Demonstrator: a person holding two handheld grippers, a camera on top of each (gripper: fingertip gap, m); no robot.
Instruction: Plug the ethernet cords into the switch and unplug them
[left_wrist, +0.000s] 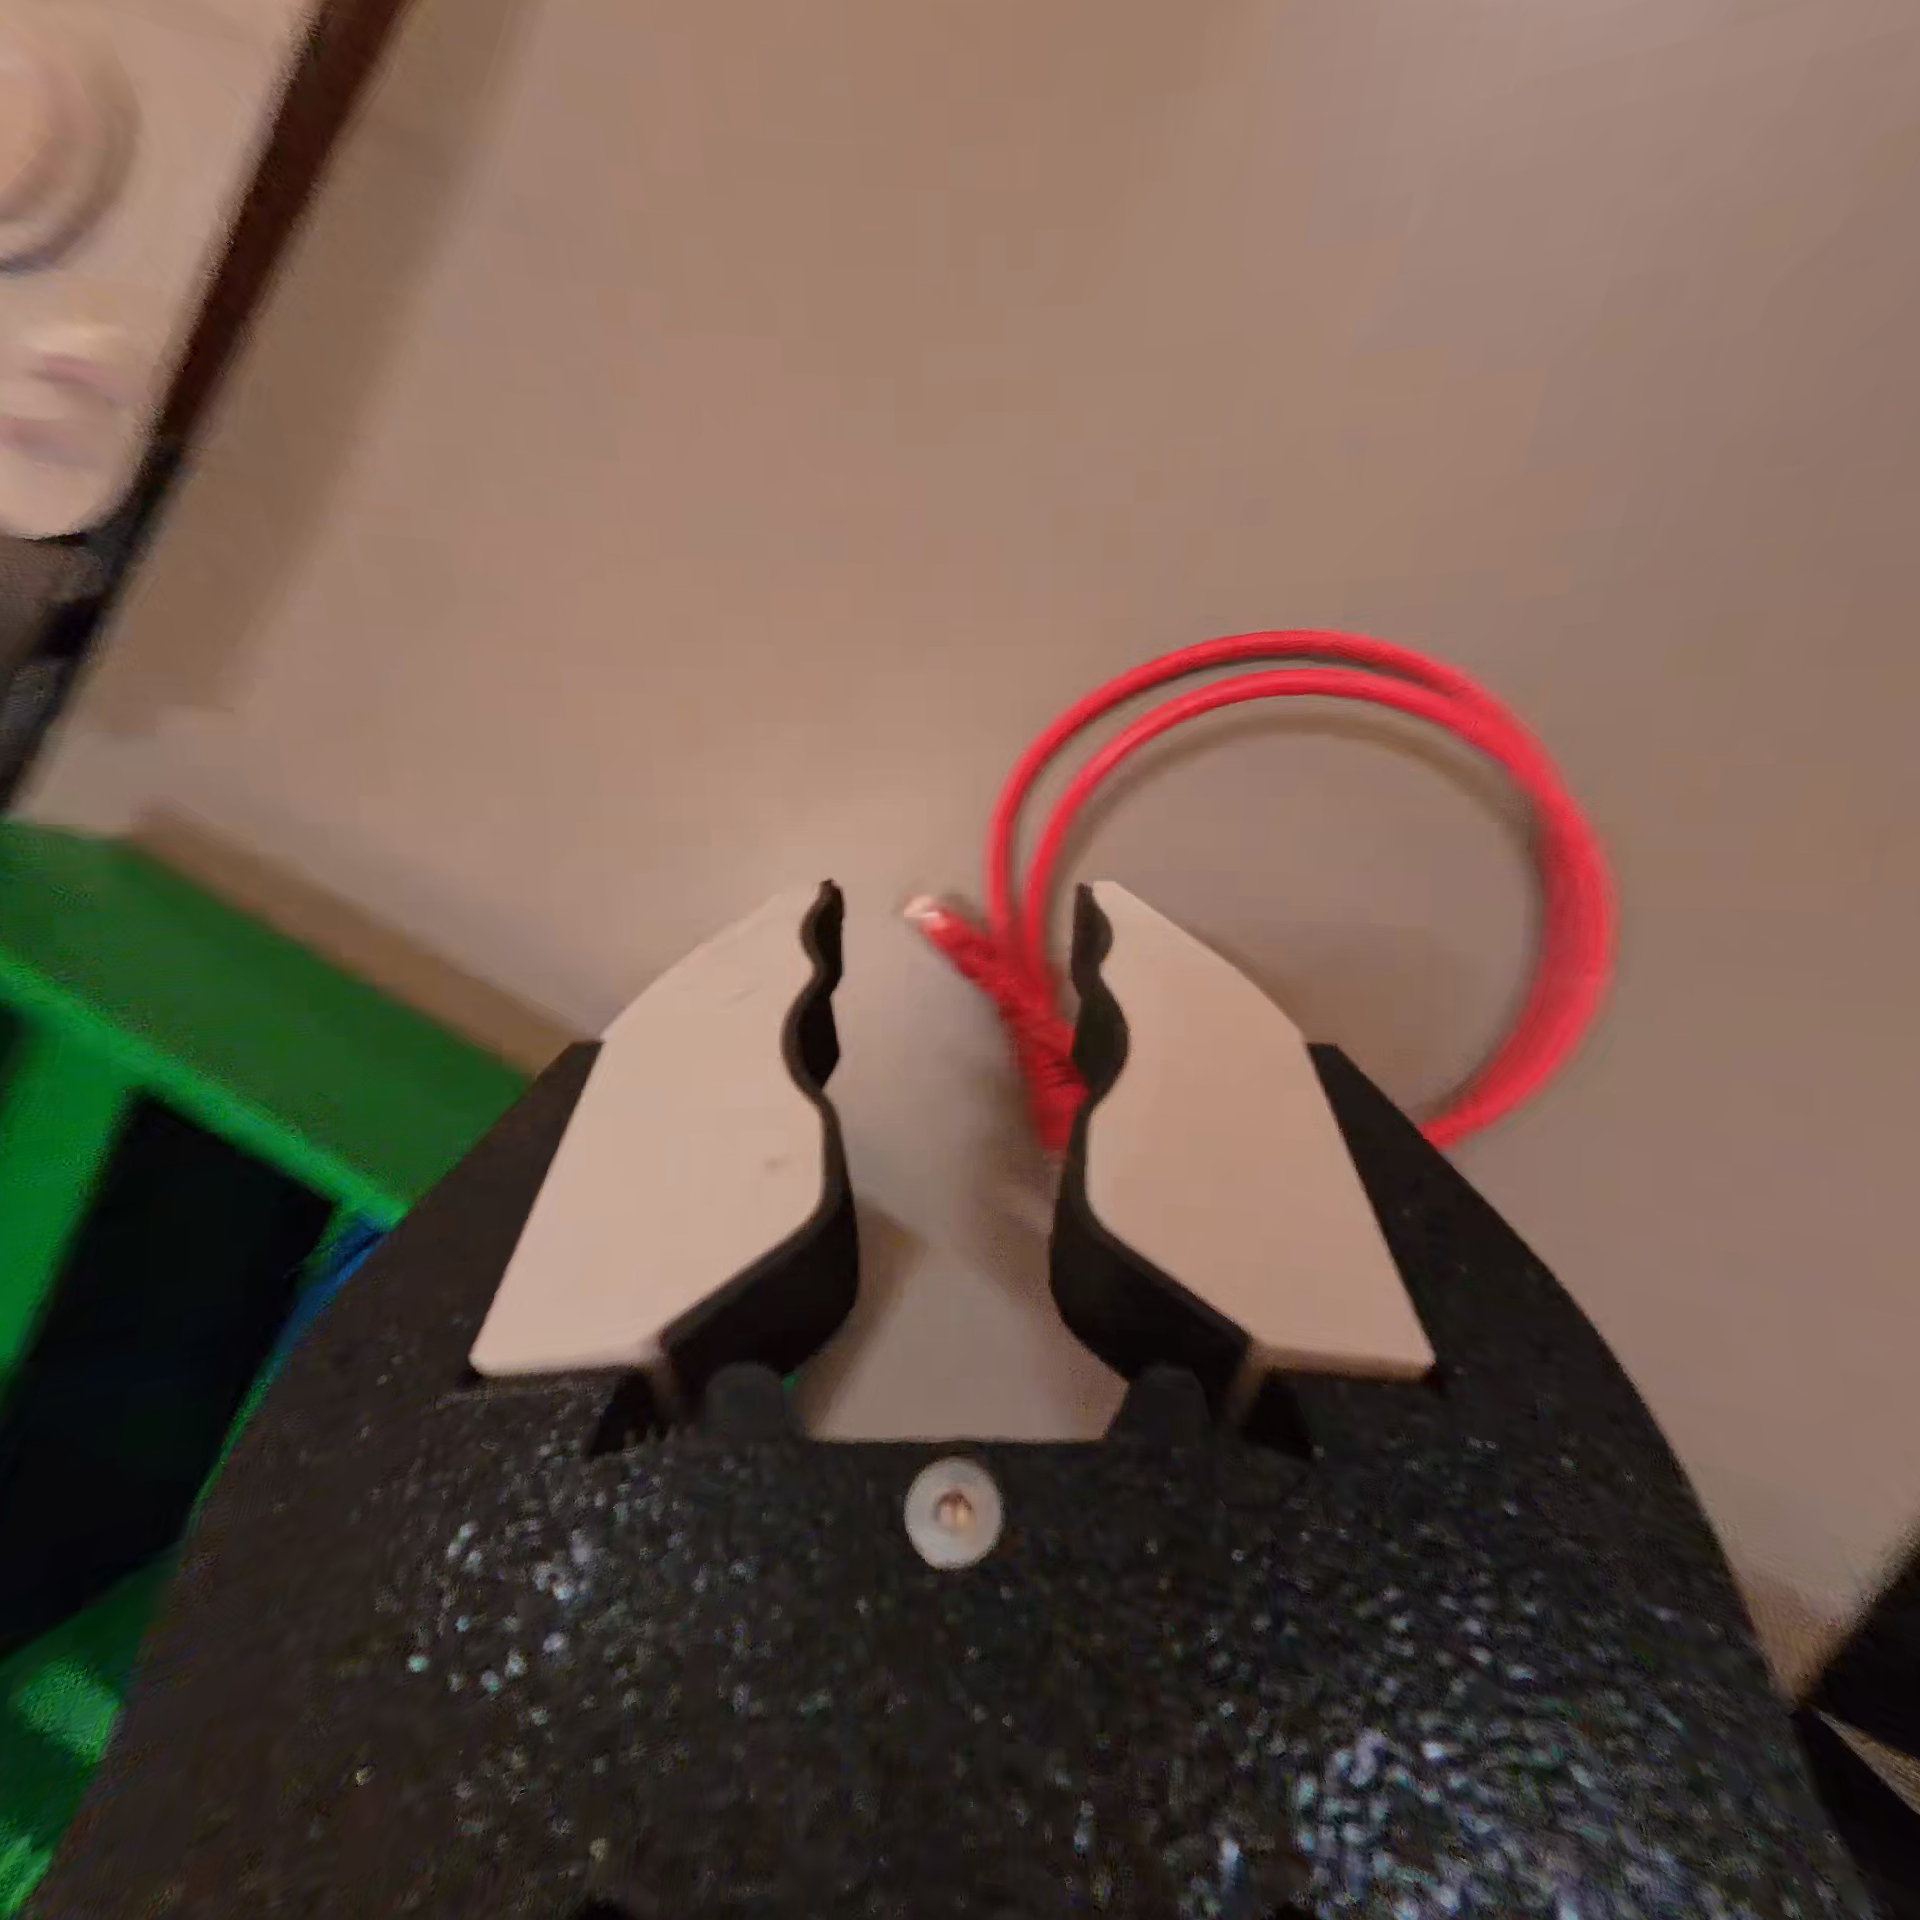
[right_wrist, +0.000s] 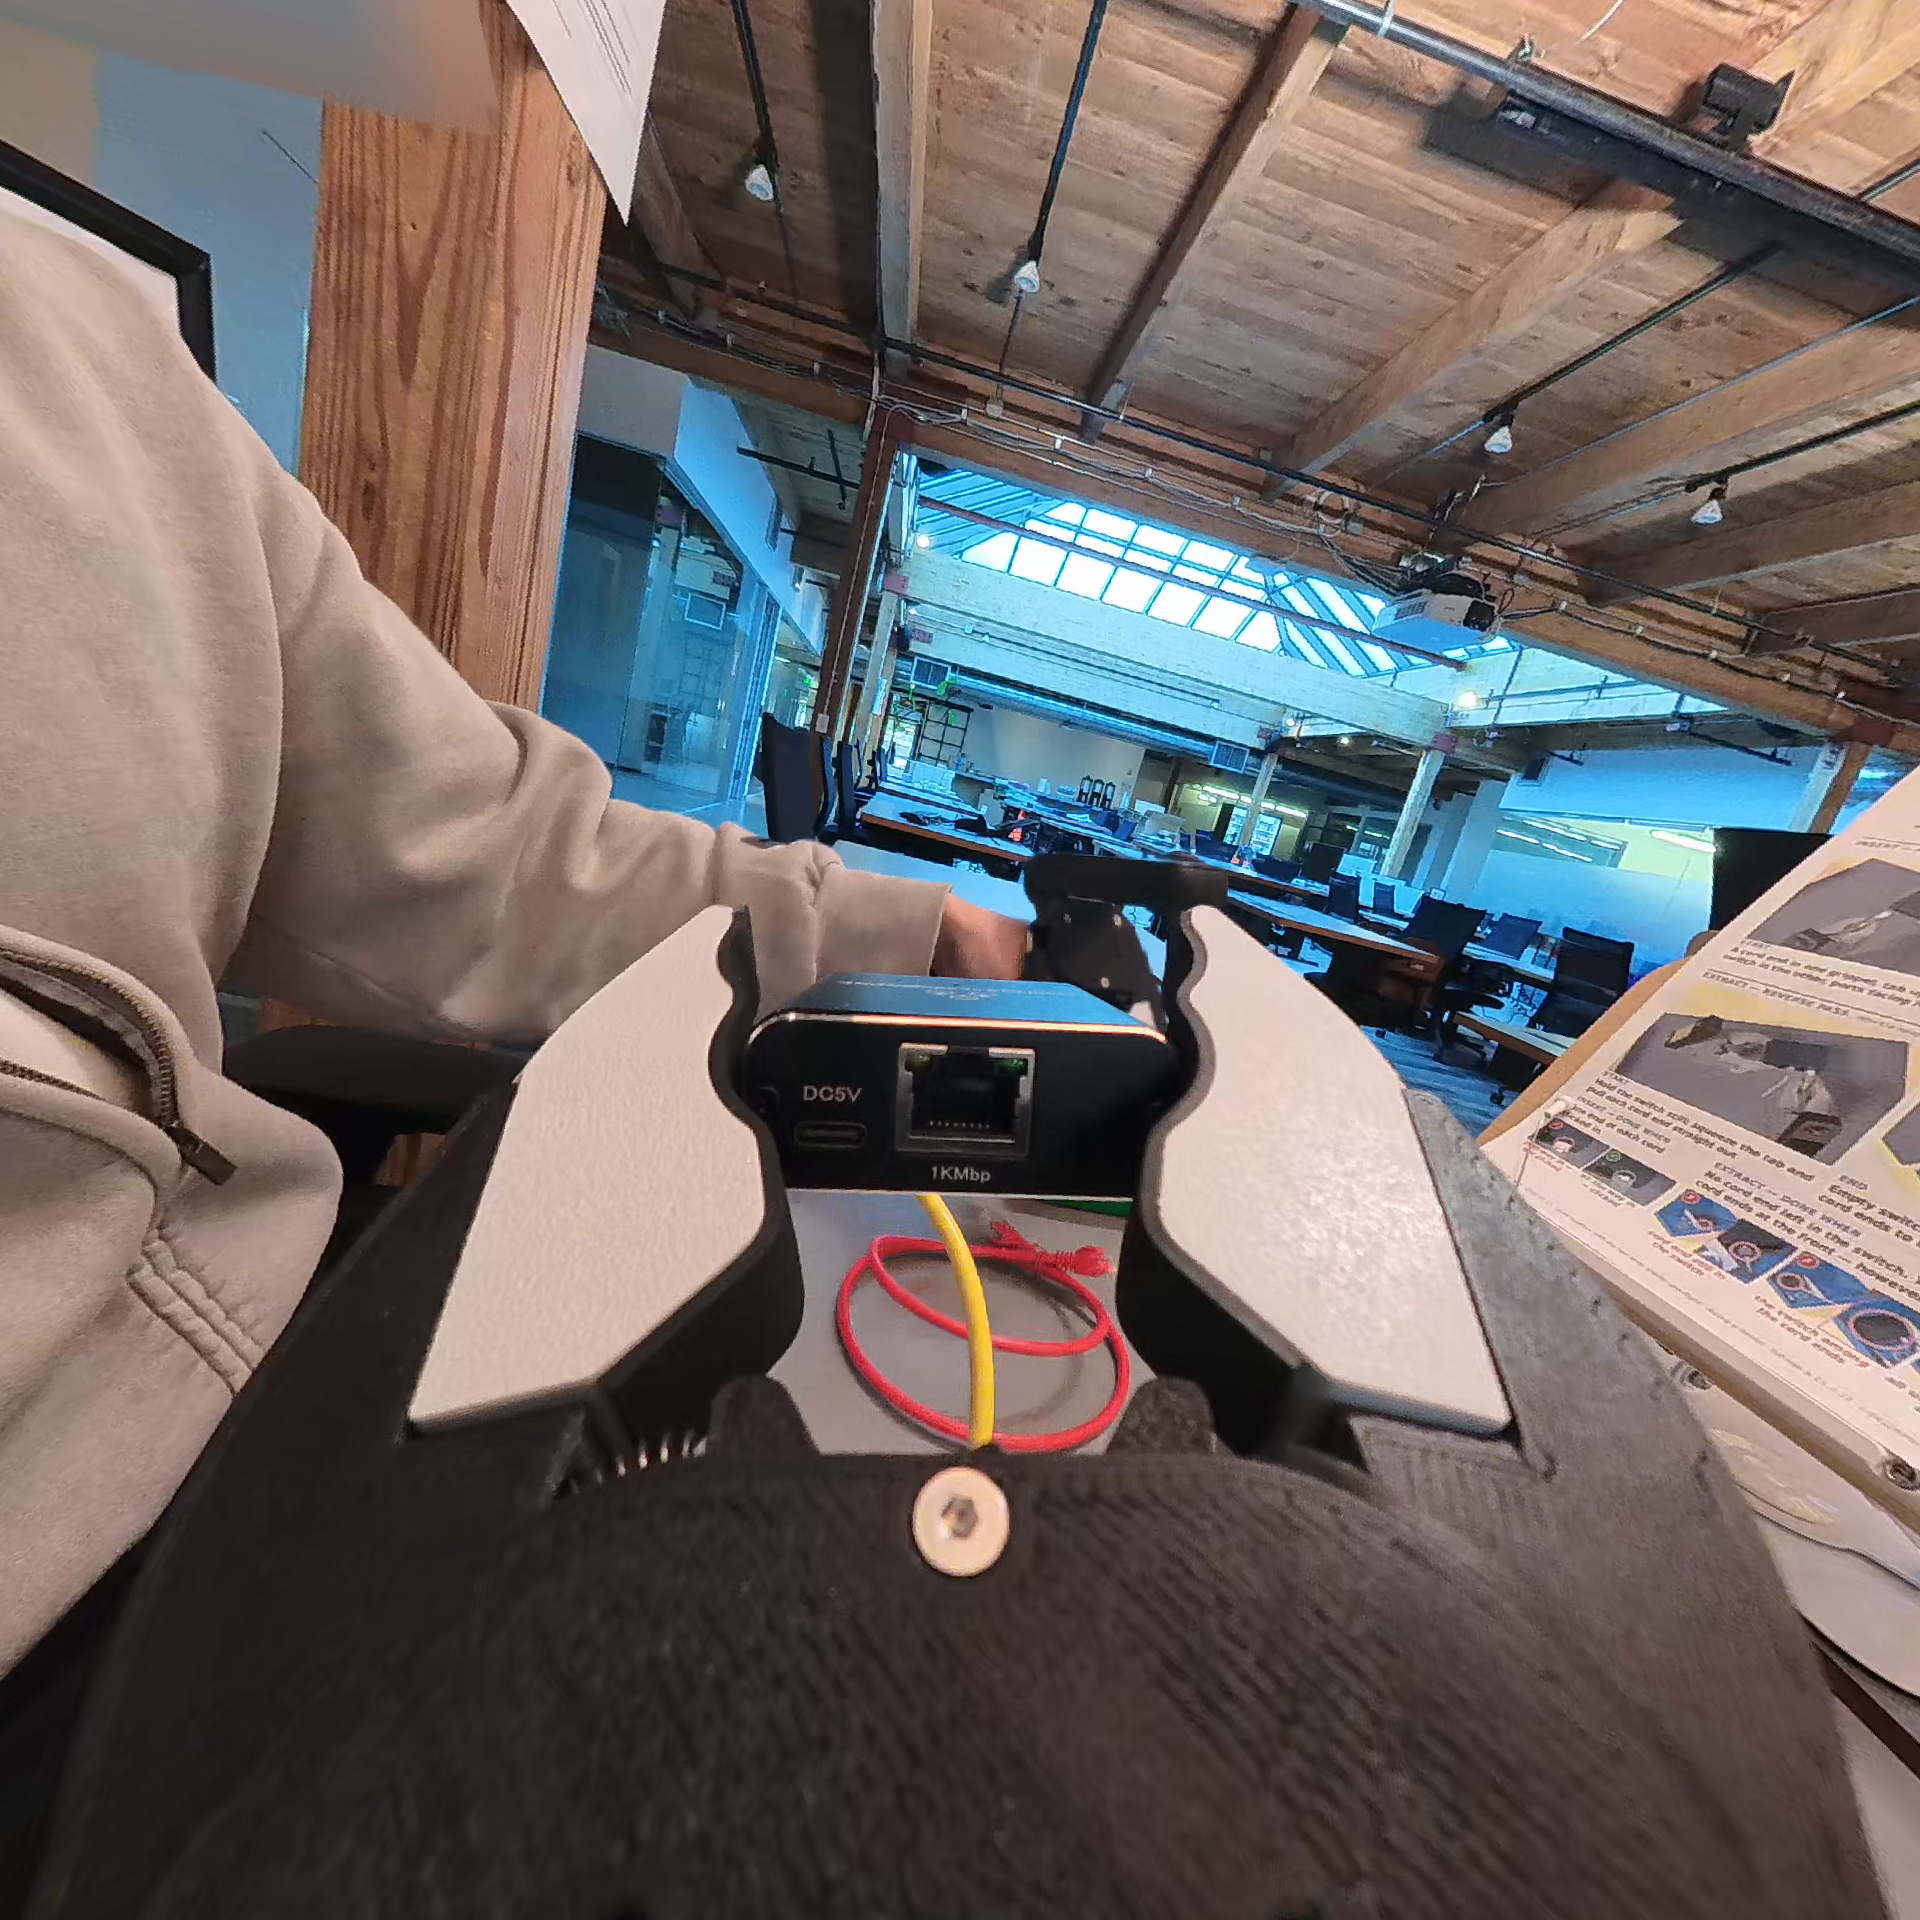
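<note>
A person's sleeve (right_wrist: 312, 790) fills the left of the right wrist view. The right gripper (right_wrist: 961, 1049) is clamped on the black switch (right_wrist: 961, 1101), lifted off the table (right_wrist: 1049, 1340), its port face turned back at the camera, long axis spanning the fingers. Below, the red cord (right_wrist: 982, 1351) lies coiled with a yellow cord (right_wrist: 971, 1320) crossing it. The left gripper (left_wrist: 956, 914) hangs fingers apart over the red cord's plug (left_wrist: 966, 956), which points up-left. A green box (left_wrist: 208, 1018) stands left.

Left view warm, motion-blurred; right sharp, skylit, fisheye-warped.
</note>
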